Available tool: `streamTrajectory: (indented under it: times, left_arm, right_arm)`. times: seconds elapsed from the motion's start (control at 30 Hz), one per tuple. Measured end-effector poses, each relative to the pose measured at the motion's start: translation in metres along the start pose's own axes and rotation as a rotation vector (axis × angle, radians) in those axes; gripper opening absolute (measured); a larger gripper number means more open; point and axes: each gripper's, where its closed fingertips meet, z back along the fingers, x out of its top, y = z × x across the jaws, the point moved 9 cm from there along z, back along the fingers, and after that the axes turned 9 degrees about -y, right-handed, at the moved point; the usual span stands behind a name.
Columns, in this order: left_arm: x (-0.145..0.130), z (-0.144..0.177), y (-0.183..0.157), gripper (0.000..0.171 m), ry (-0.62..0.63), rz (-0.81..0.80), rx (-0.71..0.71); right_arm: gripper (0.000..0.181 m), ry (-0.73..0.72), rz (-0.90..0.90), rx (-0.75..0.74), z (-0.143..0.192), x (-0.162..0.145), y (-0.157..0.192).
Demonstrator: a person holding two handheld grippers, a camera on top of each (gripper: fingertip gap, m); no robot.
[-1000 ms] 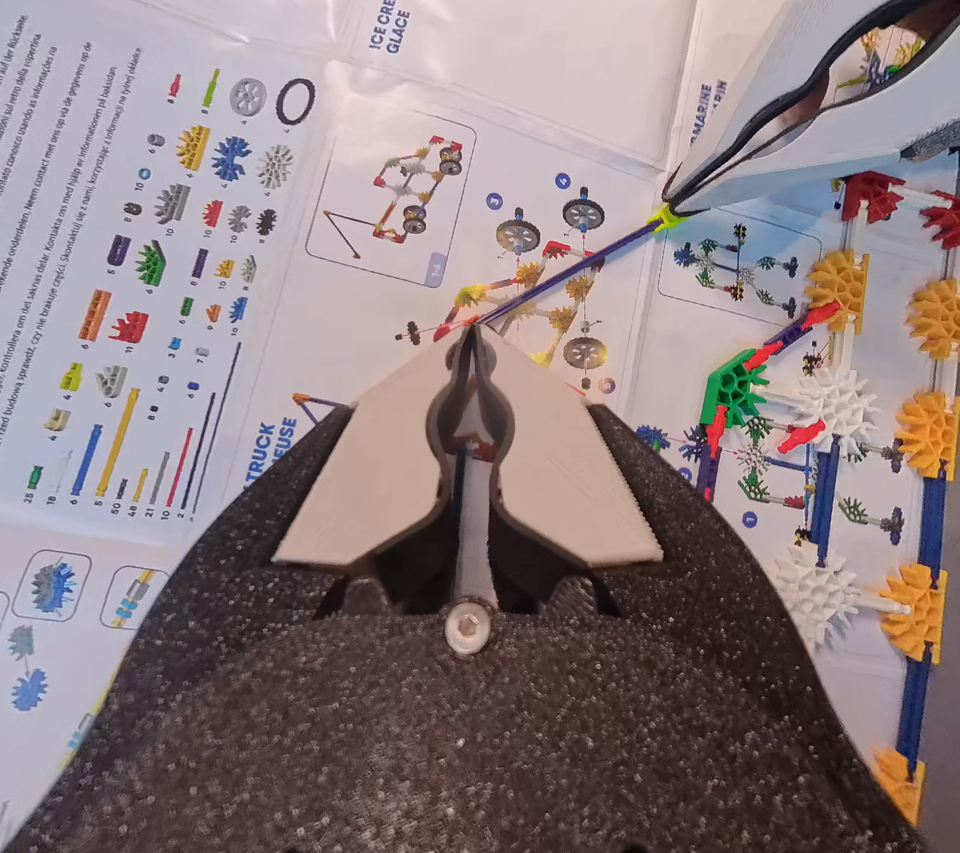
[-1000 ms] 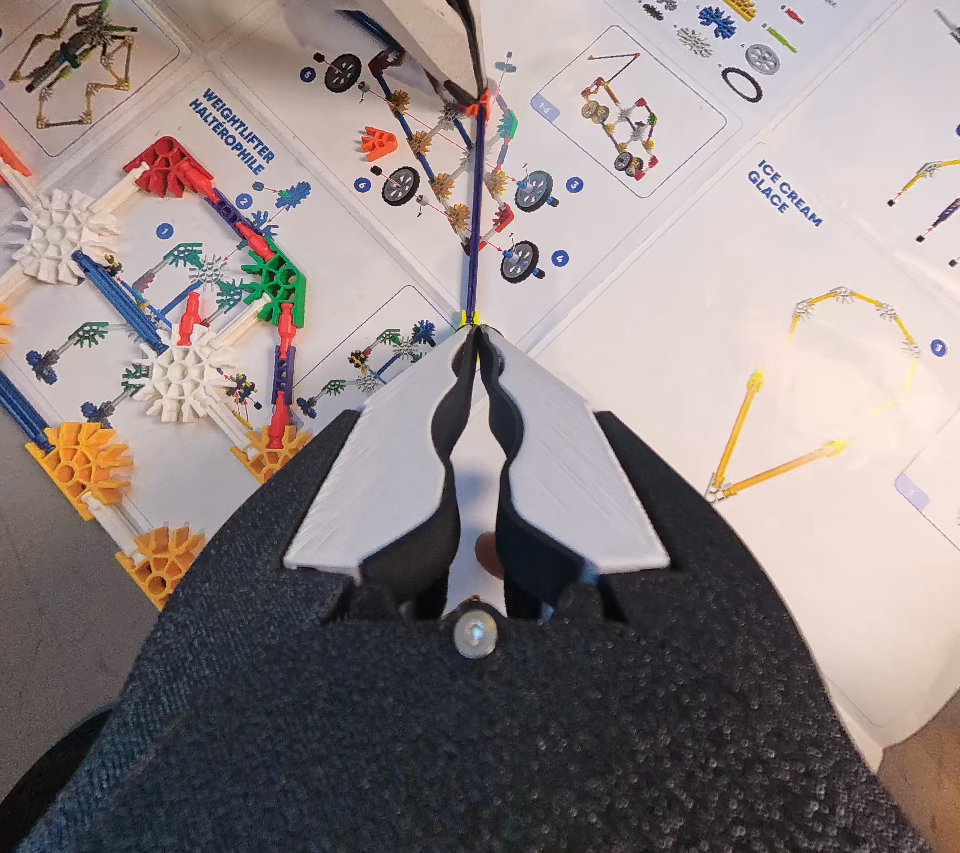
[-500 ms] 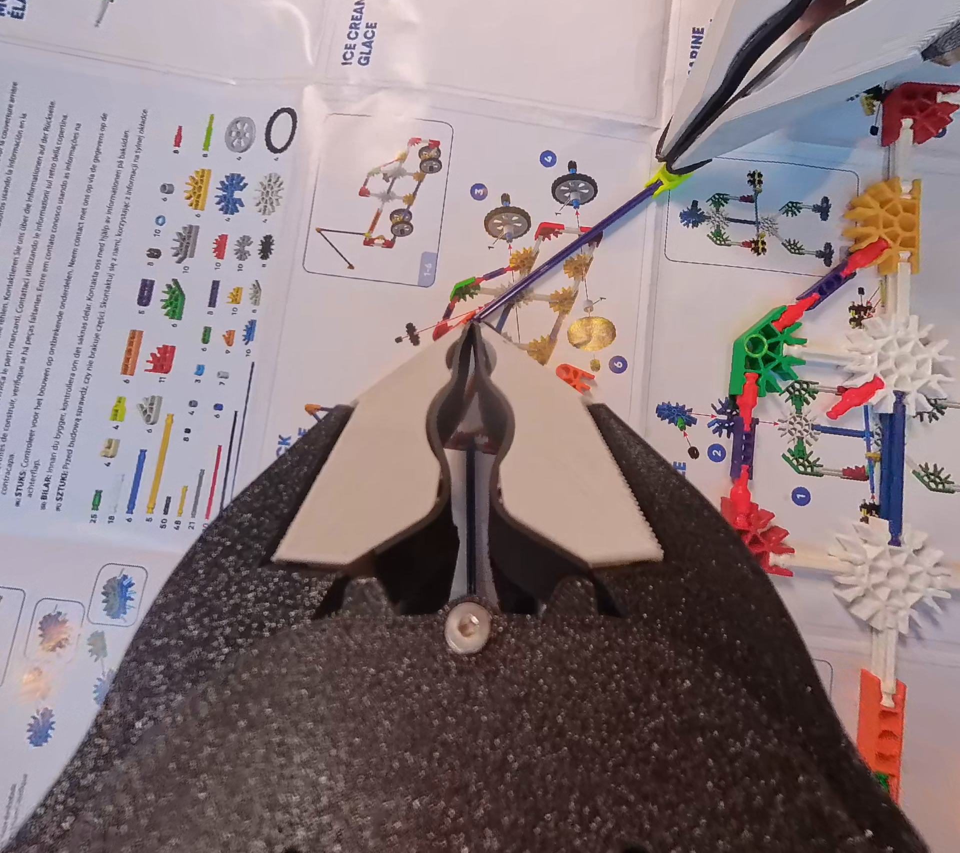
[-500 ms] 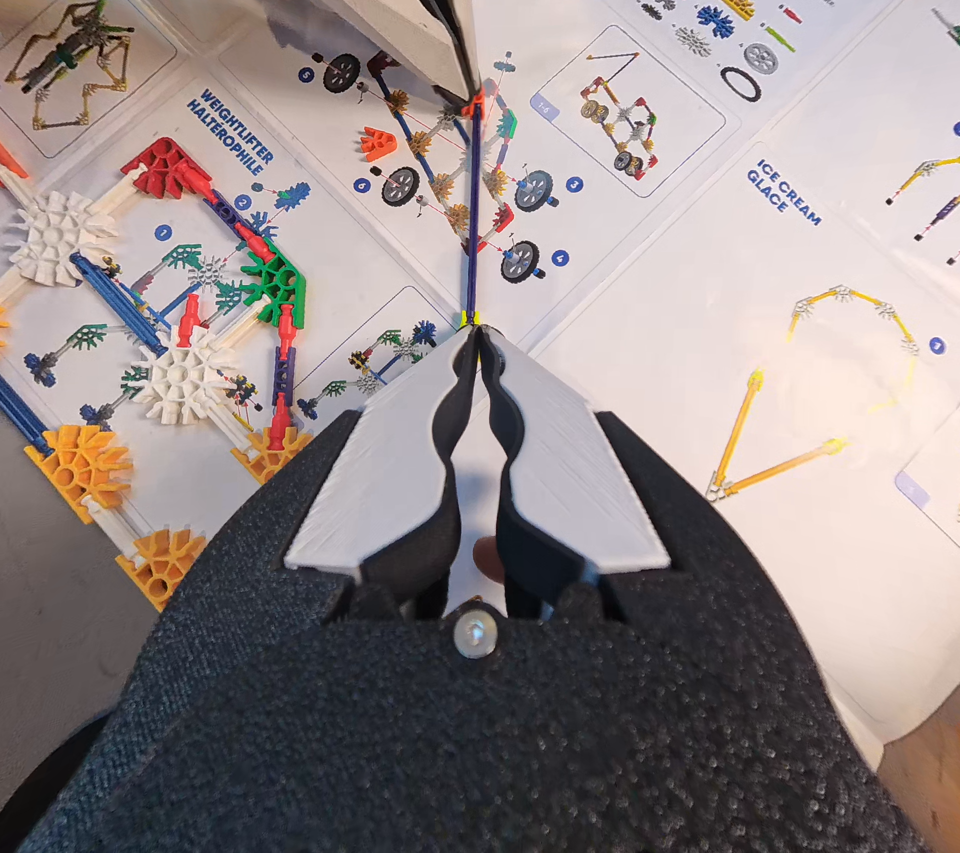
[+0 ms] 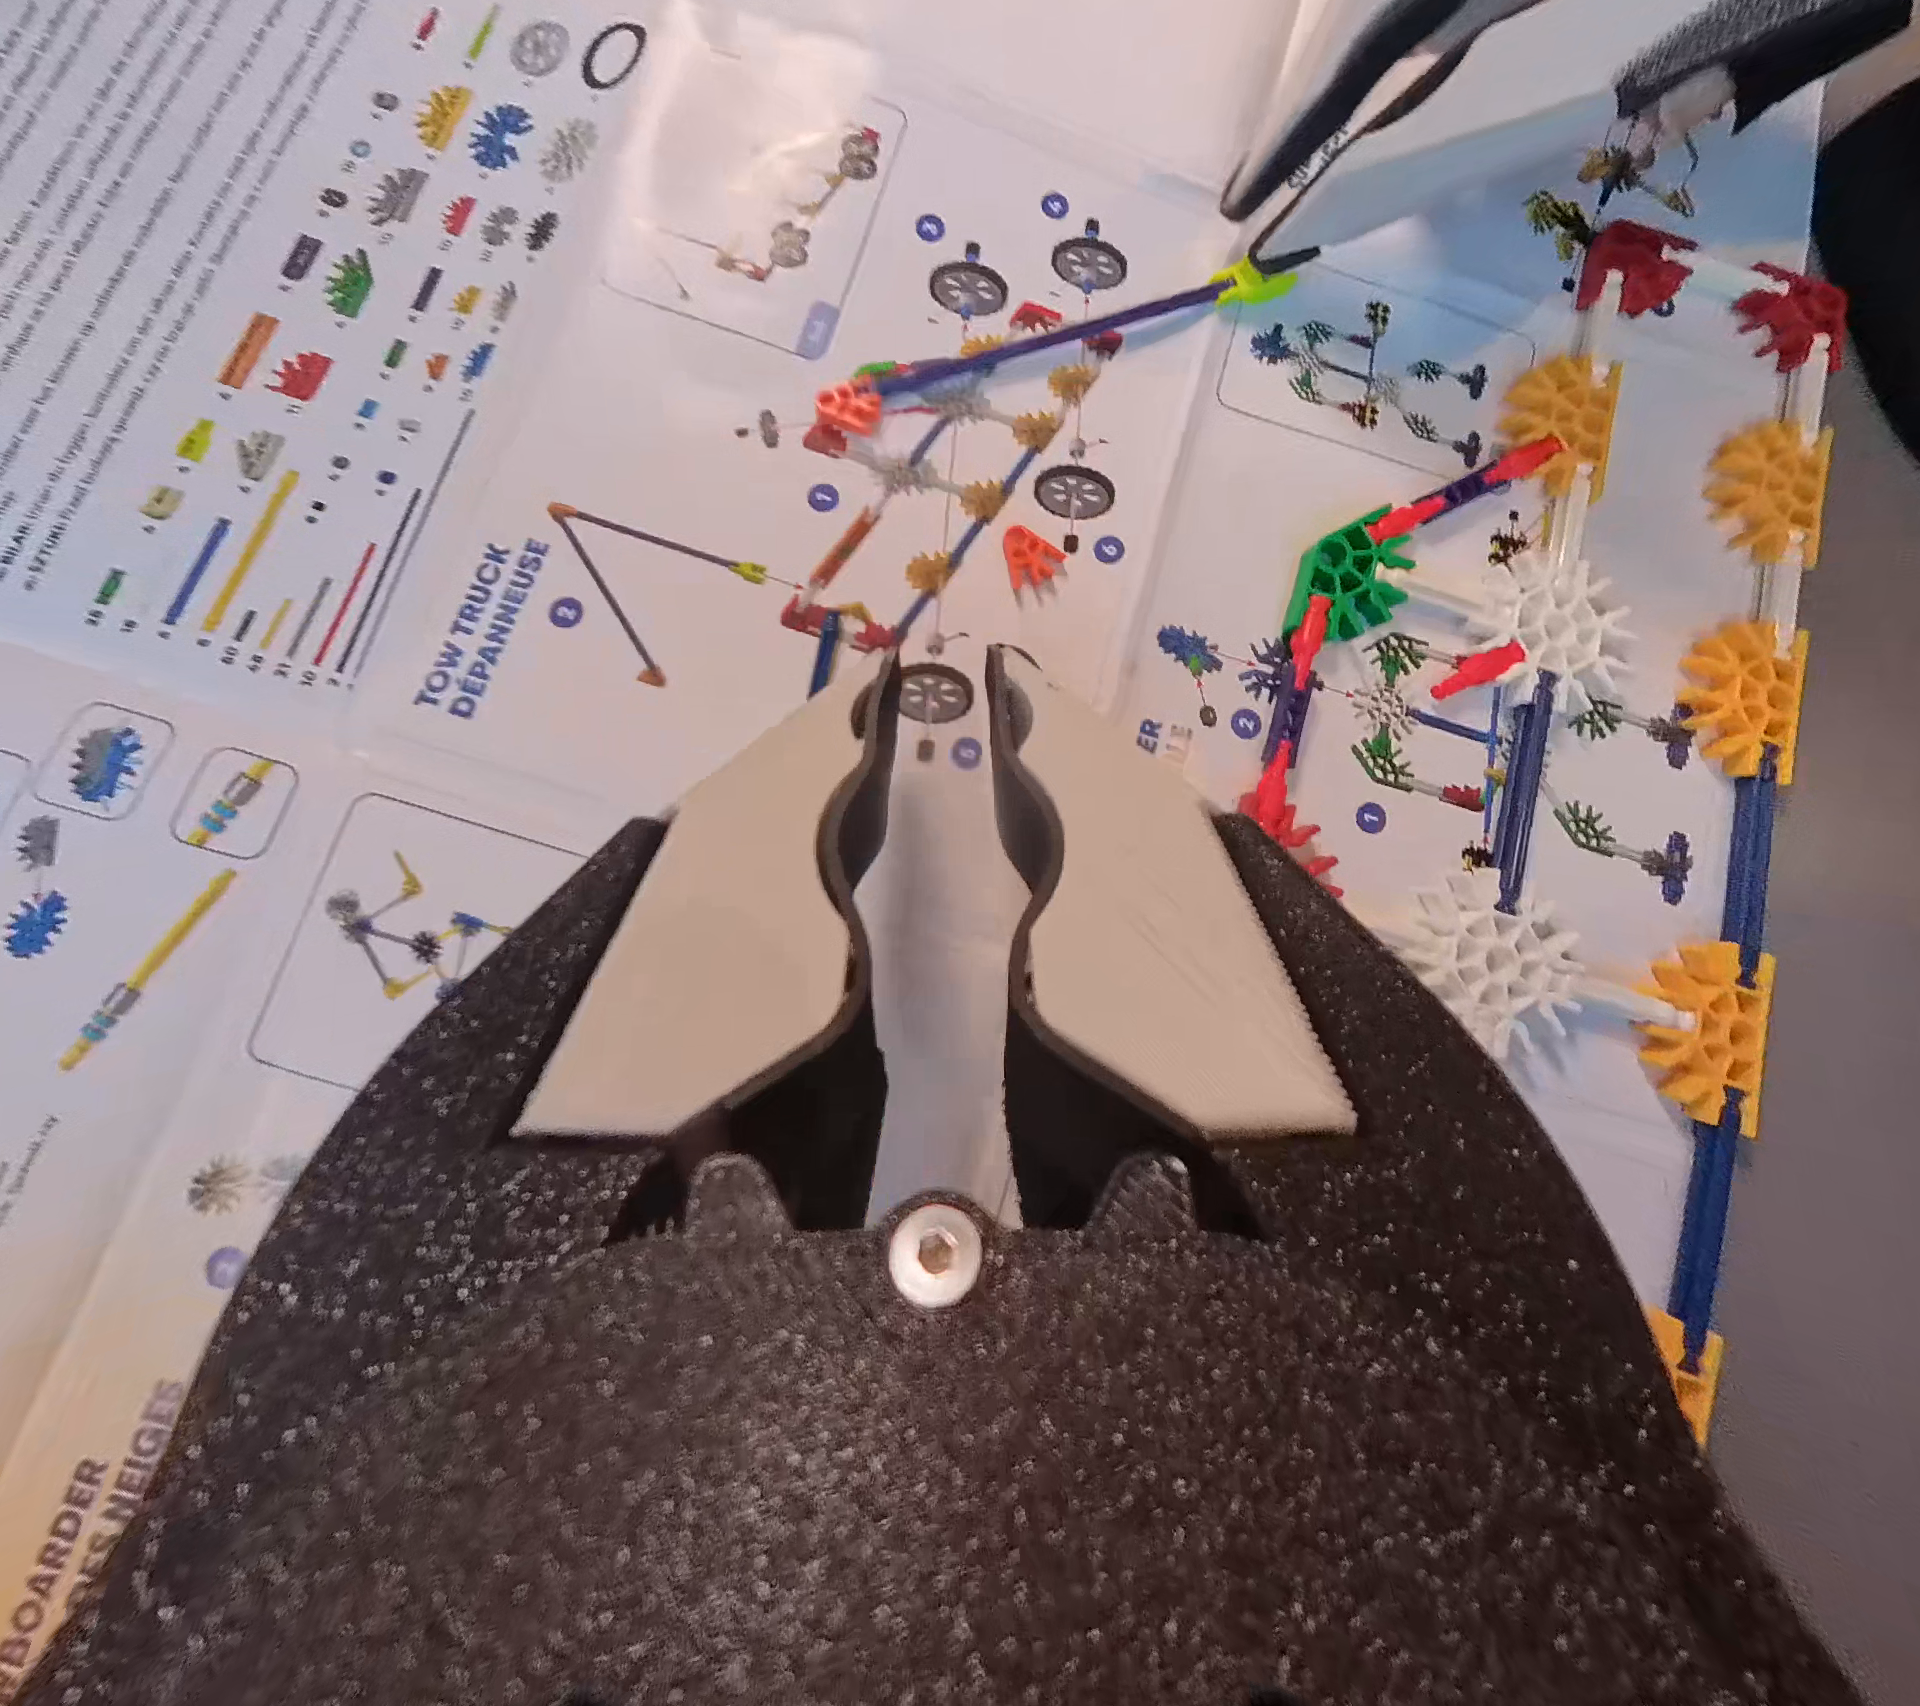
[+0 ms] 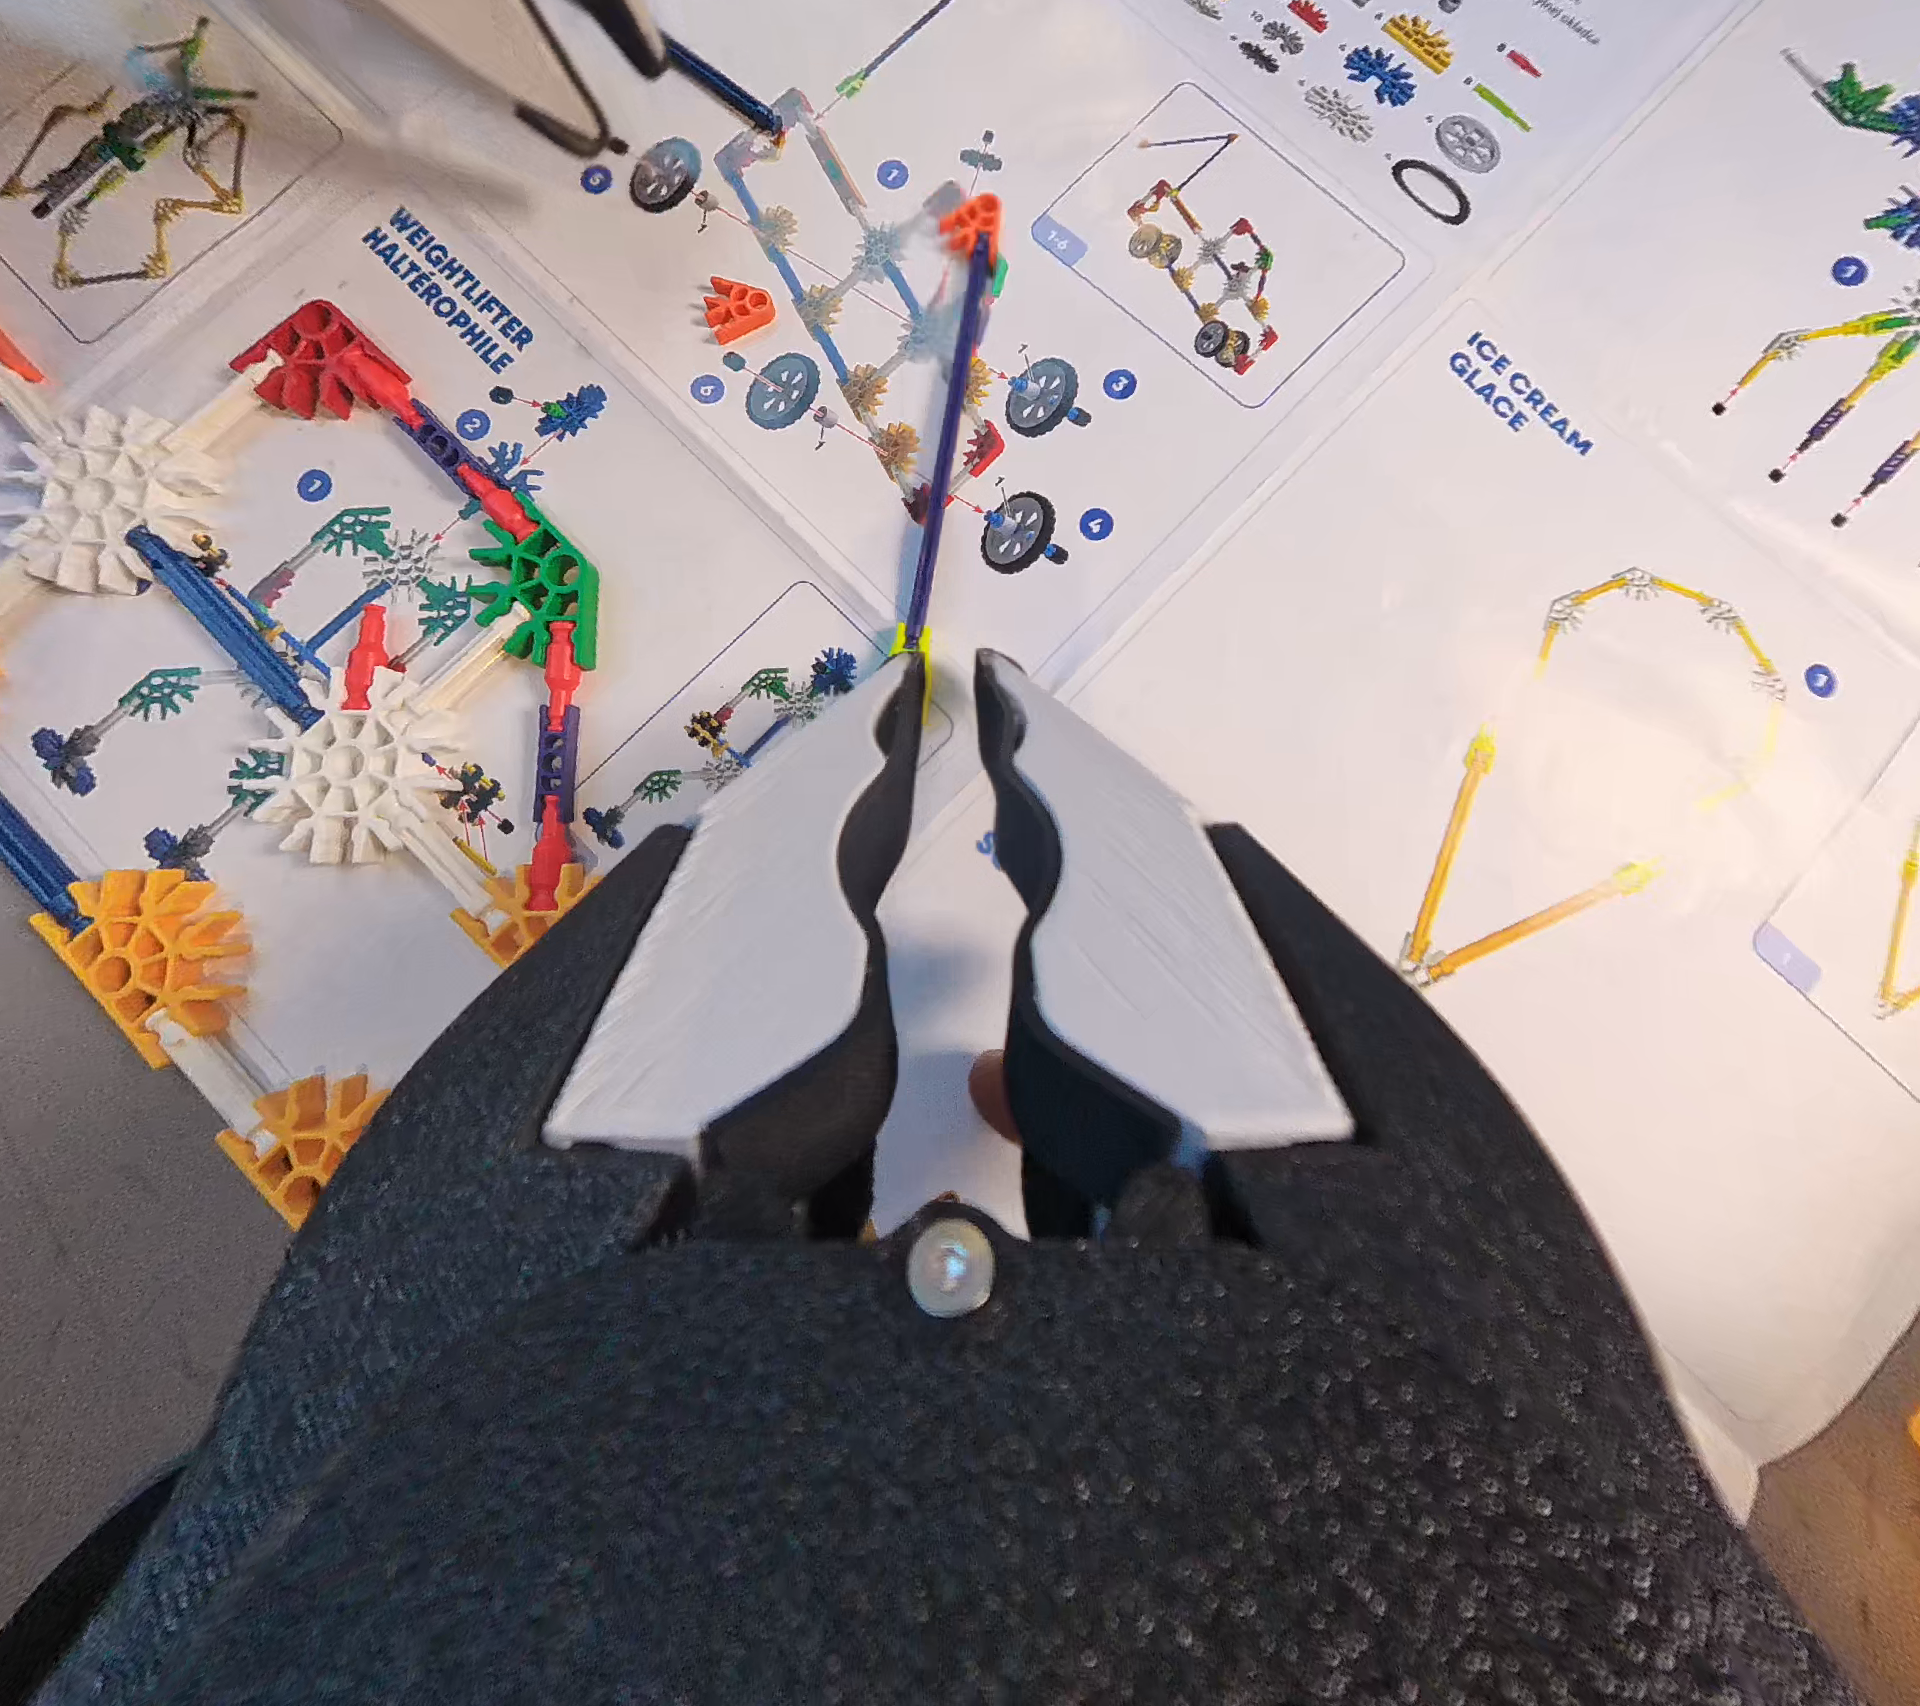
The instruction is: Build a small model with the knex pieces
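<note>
Two hand-held grippers hover over a large white instruction sheet printed with coloured diagrams of toy models. In the left wrist view, the left gripper sits at centre frame with its two pale fingers parted by a clear gap and nothing between them; printed paper shows through the gap. Ahead of it, a thin dark purple rod runs diagonally up to the right, with an orange connector on its near end and a yellow-green clip on its far end. The right gripper enters from the upper right, its tips slightly apart and its lower tip touching the clip. In the right wrist view, the right gripper also shows a gap between its fingers; the clip lies against the inner face of the left-hand finger, and whether it is truly pinched cannot be told. Only this view shows a loose orange connector lying alone on the paper, left of the rod, and the left gripper in the upper left, well apart from the rod's orange end. A built frame of yellow, white, red and green connectors with blue rods lies along the sheet's right edge in the left view, partly overhanging onto grey table. The right half of the right view is bare printed paper, giving open room there.
</note>
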Motion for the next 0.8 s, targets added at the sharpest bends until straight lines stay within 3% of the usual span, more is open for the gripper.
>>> streamTrajectory:
  times: [0.13, 0.4, 0.63, 0.8]
  left_arm:
    - [-0.011, 0.000, -0.014, 0.015, -0.003, -0.018, 0.022]
    - [-0.020, 0.002, -0.011, 0.015, -0.058, -0.004, 0.085]
    - [-0.019, -0.007, -0.015, 0.016, -0.035, -0.068, 0.103]
    - [-0.016, 0.008, -0.007, 0.017, -0.021, -0.121, 0.176]
  right_arm:
    - [0.013, -0.081, -0.025, -0.012, 0.007, 0.005, -0.005]
    - [0.015, -0.213, 0.072, -0.029, 0.004, 0.009, -0.003]
    - [0.018, -0.181, 0.098, -0.012, -0.005, 0.003, 0.001]
    - [0.018, -0.188, 0.089, -0.003, -0.004, 0.003, 0.000]
